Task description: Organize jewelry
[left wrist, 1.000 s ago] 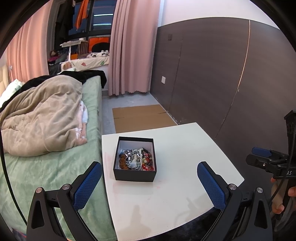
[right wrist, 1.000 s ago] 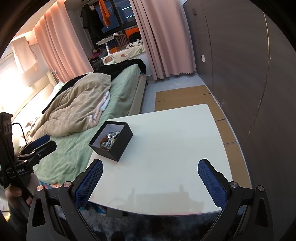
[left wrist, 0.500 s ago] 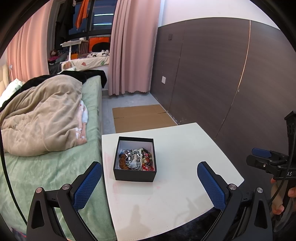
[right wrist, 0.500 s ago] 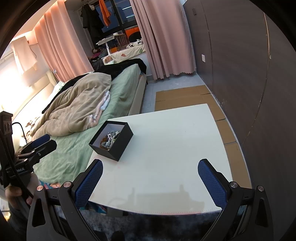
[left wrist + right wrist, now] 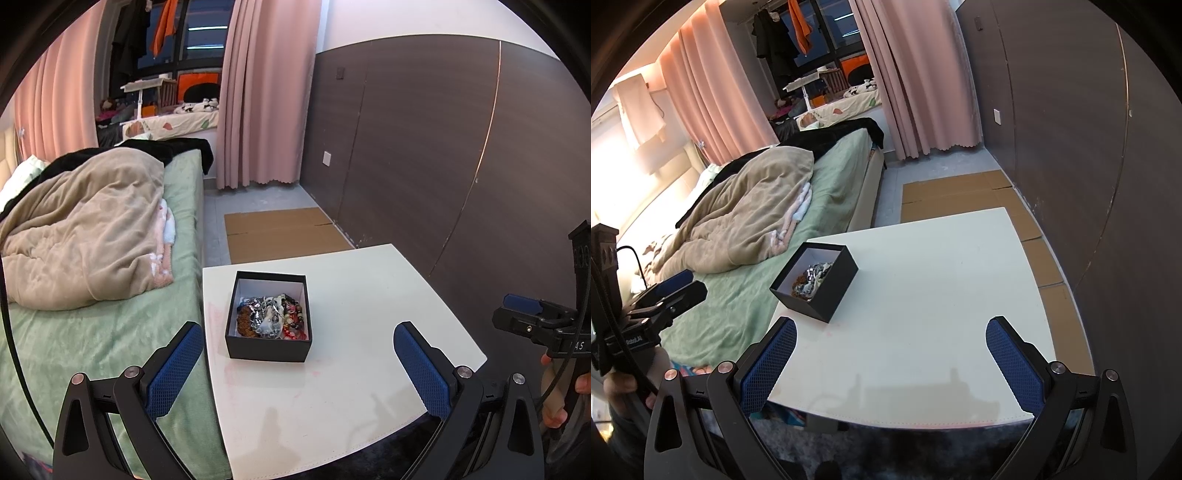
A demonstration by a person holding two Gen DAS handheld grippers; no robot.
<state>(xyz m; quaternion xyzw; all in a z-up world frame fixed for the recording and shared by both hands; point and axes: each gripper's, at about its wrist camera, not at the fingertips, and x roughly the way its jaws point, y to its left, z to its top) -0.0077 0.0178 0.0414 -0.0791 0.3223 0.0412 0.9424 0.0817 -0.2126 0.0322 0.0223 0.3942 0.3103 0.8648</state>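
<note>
**Bedroom worktop, both tools spread wide and holding nothing**

Bedside, a white worktop (image 5: 354, 373) carries the scene. The left gripper (image 5: 297, 365) hovers low over the worktop's near edge with its jaws released, blue pads (image 5: 173, 373) far apart and grasping nothing. The right gripper (image 5: 890, 363) hangs over the near edge too, jaws equally released and bare.

Just beyond the left gripper, between its two fingers in the left wrist view, sits the black box (image 5: 267, 347), open-topped, on the worktop near the side that faces the bed. Inside lies the jewelry (image 5: 271, 315), a tangled heap of beads and silver pieces; single items cannot be told apart. From the right gripper the black box (image 5: 827, 295) lies ahead and to the left, apart from its pads.

Left of the box is the bed (image 5: 92, 339) with a beige blanket (image 5: 85, 236). Behind the box, cardboard (image 5: 280, 232) lies flat on the floor, with pink curtains (image 5: 262, 92) farther back.
</note>
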